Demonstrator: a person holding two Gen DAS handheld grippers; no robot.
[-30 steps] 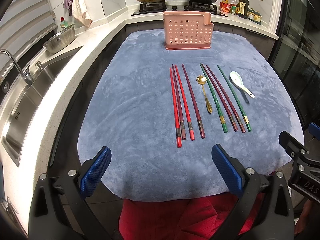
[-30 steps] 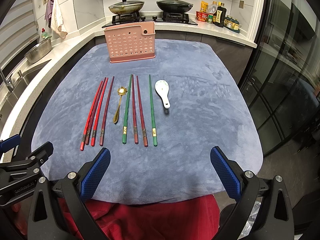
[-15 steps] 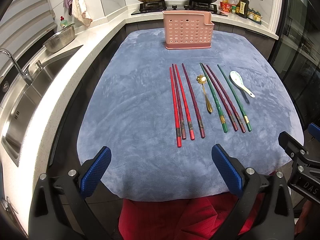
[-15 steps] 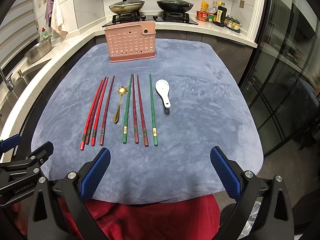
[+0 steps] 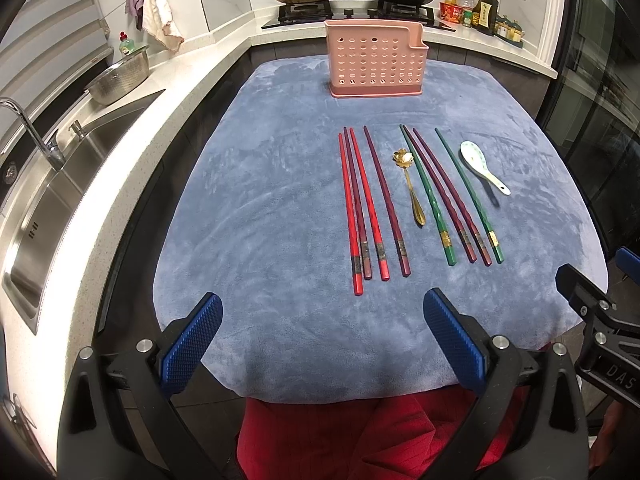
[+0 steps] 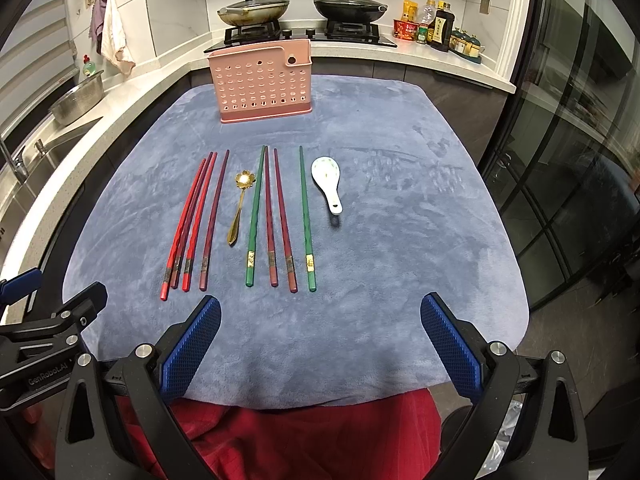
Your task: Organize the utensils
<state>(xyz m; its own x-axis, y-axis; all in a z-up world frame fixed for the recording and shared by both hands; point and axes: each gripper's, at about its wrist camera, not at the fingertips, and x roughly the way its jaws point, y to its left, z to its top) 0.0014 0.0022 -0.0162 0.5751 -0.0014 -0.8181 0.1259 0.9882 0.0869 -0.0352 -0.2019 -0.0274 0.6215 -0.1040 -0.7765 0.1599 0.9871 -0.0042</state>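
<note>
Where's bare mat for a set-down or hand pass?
Free: left of the red chopsticks to the mat edge; right of the white spoon; the near strip before both grippers. Crowded: the middle row, chopsticks flanking the gold spoon, before the pink holder.

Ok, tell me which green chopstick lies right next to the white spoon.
The green chopstick lying alone at the row's right end; the other green one sits beside the gold spoon.

Counter cloth (image 5: 260, 216): utensil holder (image 5: 376, 64) upright at far edge. Before it, 1 row lying lengthwise, left to right: 4 chopsticks (image 5: 370, 204) close together; metal spoon (image 5: 412, 188); 4 chopsticks (image 6: 280, 216); ceramic spoon (image 6: 329, 184), rightmost. Behind the holder: stove with 2 pans (image 6: 300, 8). Left of the cloth: sink (image 5: 48, 200).
</note>
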